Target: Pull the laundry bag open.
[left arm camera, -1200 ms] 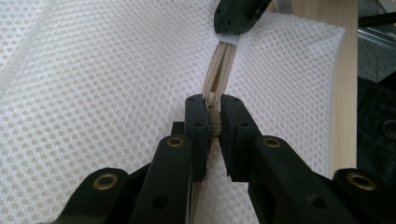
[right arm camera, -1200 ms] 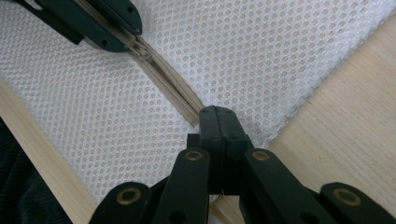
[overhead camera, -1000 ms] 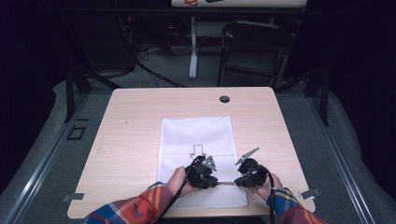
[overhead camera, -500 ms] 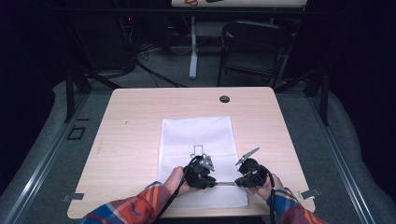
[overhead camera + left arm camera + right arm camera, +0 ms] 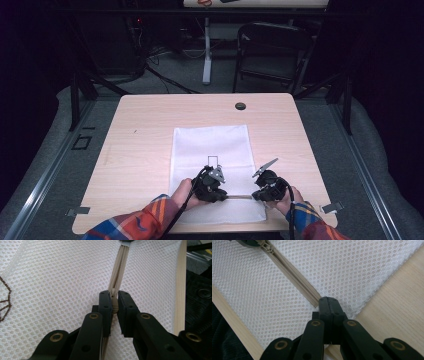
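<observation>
White mesh bag [image 5: 210, 150] flat on my surface [image 5: 140, 125] near its front edge: my left claw [image 5: 113, 305] pinches the beige zipper pull [image 5: 114, 306], my right claw [image 5: 329, 305] is pressed together on the zipper end [image 5: 317, 302], likely anchoring it taut for sliding.

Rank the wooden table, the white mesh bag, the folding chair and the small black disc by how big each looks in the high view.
1. wooden table
2. white mesh bag
3. folding chair, though it stands farther from the camera, so its look against the bag is unsure
4. small black disc
</observation>
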`<move>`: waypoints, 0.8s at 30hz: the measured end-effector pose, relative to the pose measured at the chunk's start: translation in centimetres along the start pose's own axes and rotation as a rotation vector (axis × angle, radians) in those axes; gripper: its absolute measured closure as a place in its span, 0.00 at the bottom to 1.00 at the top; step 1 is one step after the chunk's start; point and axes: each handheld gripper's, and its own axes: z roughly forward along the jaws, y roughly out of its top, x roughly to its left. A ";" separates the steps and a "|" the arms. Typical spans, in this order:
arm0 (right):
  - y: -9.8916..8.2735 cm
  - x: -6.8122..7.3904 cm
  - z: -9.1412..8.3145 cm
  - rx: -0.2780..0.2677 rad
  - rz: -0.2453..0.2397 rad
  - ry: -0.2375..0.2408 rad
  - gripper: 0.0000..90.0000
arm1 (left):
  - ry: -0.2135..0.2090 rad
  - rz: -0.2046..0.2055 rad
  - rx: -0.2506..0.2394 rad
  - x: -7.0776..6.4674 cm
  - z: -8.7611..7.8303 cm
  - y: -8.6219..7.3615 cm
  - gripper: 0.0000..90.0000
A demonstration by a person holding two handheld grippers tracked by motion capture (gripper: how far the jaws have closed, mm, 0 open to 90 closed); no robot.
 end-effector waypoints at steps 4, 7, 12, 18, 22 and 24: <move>0.0 0.0 -0.1 0.010 -0.005 -0.004 1.00 | 0.002 0.001 0.006 0.1 0.0 0.0 0.91; -0.2 0.1 -0.1 0.005 0.002 -0.011 1.00 | -0.009 0.000 -0.004 0.2 0.1 -0.1 0.91; -0.2 0.3 -0.1 0.013 0.008 -0.020 1.00 | -0.011 0.002 -0.004 0.2 0.2 0.0 0.91; -0.3 0.2 -0.1 0.005 0.007 -0.009 1.00 | -0.023 -0.002 -0.005 0.2 0.0 -0.1 0.91; -0.3 0.2 -0.1 0.008 0.007 -0.010 1.00 | -0.011 0.002 0.011 0.1 -0.3 -0.2 0.91; -0.3 0.2 -0.2 0.011 0.005 -0.011 1.00 | -0.021 -0.004 0.004 0.3 -0.4 -0.5 0.91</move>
